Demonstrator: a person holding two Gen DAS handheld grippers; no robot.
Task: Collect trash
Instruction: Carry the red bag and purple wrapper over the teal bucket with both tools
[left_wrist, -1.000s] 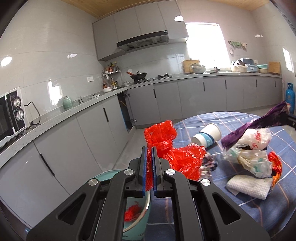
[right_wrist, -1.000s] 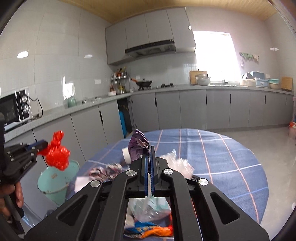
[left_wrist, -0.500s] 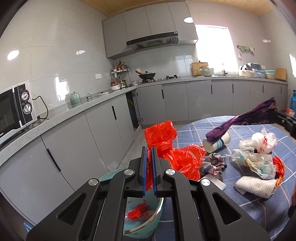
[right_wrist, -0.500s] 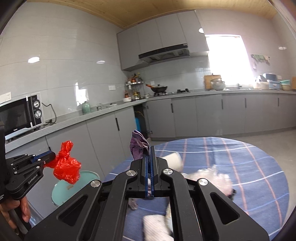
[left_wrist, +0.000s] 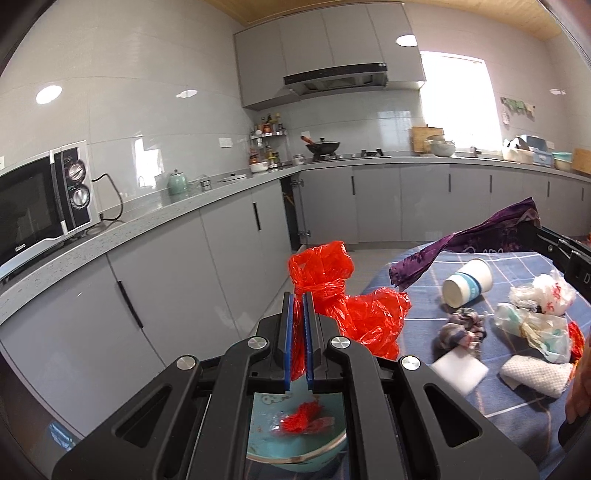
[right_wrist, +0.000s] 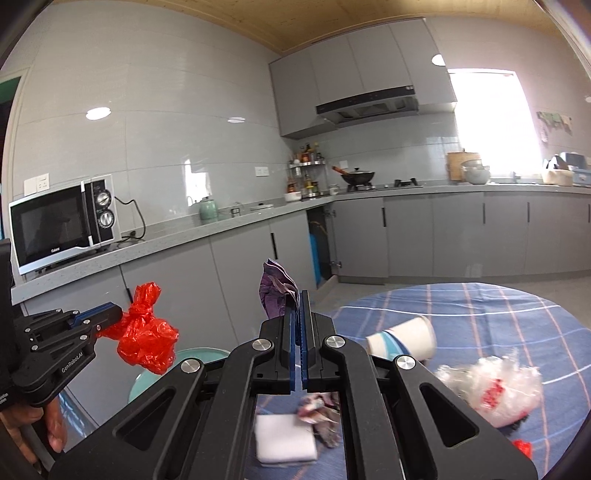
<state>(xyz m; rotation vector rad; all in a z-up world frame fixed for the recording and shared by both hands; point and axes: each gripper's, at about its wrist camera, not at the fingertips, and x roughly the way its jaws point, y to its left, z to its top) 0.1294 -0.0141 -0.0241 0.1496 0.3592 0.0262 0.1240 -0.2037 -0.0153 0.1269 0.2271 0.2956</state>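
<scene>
Left wrist view: our left gripper (left_wrist: 299, 306) clamps the crumpled red plastic bag (left_wrist: 347, 299) directly above the teal round bin (left_wrist: 295, 448), which sits straight below the jaws. Our right gripper (right_wrist: 297, 306) pinches a purple foil wrapper (right_wrist: 275, 291), farther from it.

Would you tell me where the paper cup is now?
The paper cup lies on its side on the table, right of the red bag, below the purple wrapper.

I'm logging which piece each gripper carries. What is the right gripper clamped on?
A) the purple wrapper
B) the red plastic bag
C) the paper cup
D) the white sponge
A: the right gripper has its jaws shut on the purple wrapper; the red plastic bag hangs from the left gripper.
</scene>
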